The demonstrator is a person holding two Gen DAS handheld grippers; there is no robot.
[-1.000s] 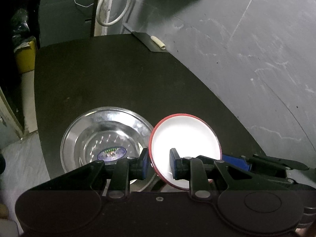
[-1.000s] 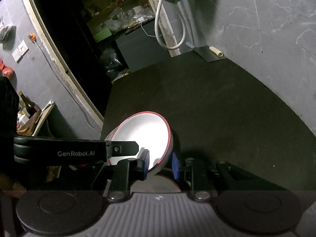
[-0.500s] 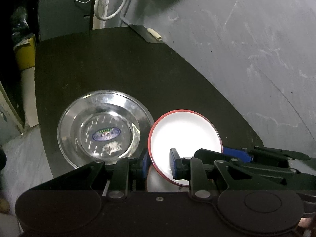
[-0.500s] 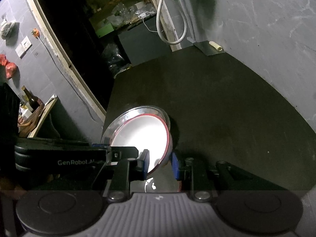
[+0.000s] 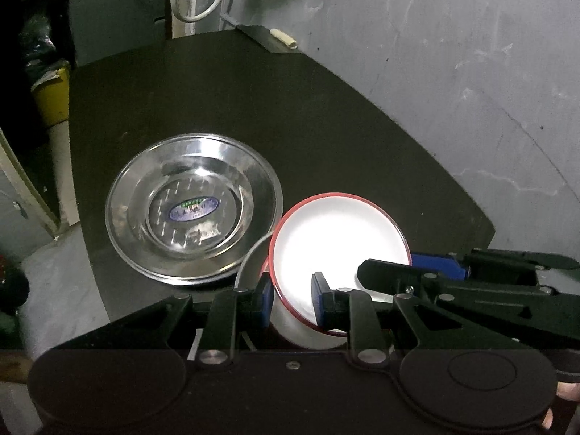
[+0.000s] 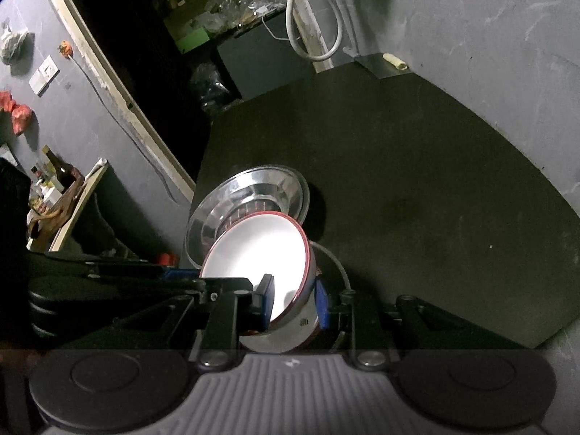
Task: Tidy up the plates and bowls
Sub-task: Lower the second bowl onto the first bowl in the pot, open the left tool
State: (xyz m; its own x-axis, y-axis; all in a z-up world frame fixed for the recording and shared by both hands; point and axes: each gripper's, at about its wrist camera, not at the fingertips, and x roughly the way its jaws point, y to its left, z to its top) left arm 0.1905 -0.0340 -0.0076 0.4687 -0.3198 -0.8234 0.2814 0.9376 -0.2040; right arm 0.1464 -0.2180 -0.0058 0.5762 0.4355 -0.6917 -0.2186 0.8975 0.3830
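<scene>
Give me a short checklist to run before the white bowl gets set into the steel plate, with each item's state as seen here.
1. Left tool clamped on the rim of the white bowl: ok.
2. Right tool clamped on the opposite rim of the same bowl: ok.
3. Steel plate free of other dishes: ok, only a sticker at its centre.
4. Bowl level: not ok, it tilts in the right wrist view.
5. Bowl centred over the plate: not ok, it sits at the plate's near edge.
6. What lies under the bowl: cannot tell, a thin curved rim shows beside it, the rest is hidden.
</scene>
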